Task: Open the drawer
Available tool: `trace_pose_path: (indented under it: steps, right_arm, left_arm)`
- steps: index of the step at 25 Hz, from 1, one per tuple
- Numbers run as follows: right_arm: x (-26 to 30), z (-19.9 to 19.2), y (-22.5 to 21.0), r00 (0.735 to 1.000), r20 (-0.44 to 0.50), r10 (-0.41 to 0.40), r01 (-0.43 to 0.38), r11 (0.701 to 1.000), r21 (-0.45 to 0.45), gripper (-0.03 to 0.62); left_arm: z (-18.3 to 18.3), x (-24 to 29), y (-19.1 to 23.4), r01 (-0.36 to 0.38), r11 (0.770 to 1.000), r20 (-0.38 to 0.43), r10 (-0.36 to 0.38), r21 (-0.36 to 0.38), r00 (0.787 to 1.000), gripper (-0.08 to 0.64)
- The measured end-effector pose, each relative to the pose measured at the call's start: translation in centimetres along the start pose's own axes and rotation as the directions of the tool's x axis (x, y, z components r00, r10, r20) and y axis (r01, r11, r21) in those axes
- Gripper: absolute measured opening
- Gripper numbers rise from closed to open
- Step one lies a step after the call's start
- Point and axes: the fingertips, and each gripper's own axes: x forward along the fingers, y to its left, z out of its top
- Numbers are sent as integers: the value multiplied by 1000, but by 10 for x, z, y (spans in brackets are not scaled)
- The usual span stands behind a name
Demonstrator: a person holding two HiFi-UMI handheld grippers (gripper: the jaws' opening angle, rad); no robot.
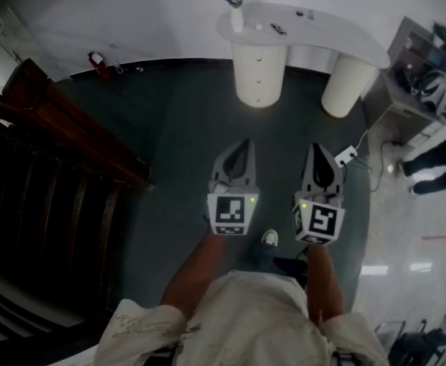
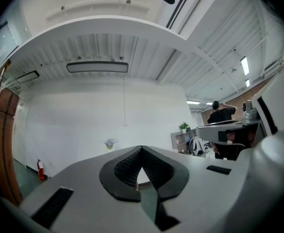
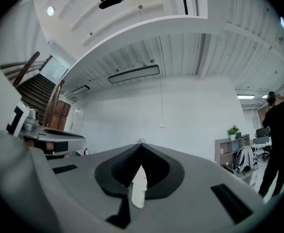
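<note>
A white curved desk [image 1: 337, 33] stands ahead on two round pedestals. The left pedestal [image 1: 259, 71] carries a column of small drawer knobs. In the head view my left gripper [image 1: 244, 148] and right gripper [image 1: 319, 152] are held side by side over the dark floor, pointing at the desk and well short of it. Both are shut, with nothing between the jaws. In the left gripper view the left gripper [image 2: 142, 147] has its tips meeting. The right gripper [image 3: 141, 145] looks the same in its own view, and the pale pedestal [image 3: 138, 186] shows through the gap below its tips.
A dark wooden staircase [image 1: 62, 151] fills the left side. A red fire extinguisher [image 1: 97, 62] stands by the far wall. A vase [image 1: 236, 12] and small items sit on the desk. A power strip [image 1: 346, 156] lies near the right pedestal. A person [image 1: 436, 166] stands at the right, by a shelf unit [image 1: 425, 78].
</note>
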Motion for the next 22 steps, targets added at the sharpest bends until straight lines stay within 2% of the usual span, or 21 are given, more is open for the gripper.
trace_pose_path:
  steps: [6,12,16,22]
  right_arm:
    - [65,-9,-48,999,-1,33,-33,999,4,5]
    - [114,-21,-85,999,-1,51,-51,999,6,5]
    - [144,-33,-88,997,-24,68,-67,998,17,5]
    - [206,-45,-78,997,-31,66,-66,998,-21,5]
  left_arm:
    - [0,79,-1,-47,999,-13,47,-7,999,2]
    - [-1,135,-7,-67,998,-12,67,-2,998,2]
    - [-7,164,1,-70,998,-27,70,1,997,2]
    - [-29,217,34,-48,999,-28,47,-26,998,2]
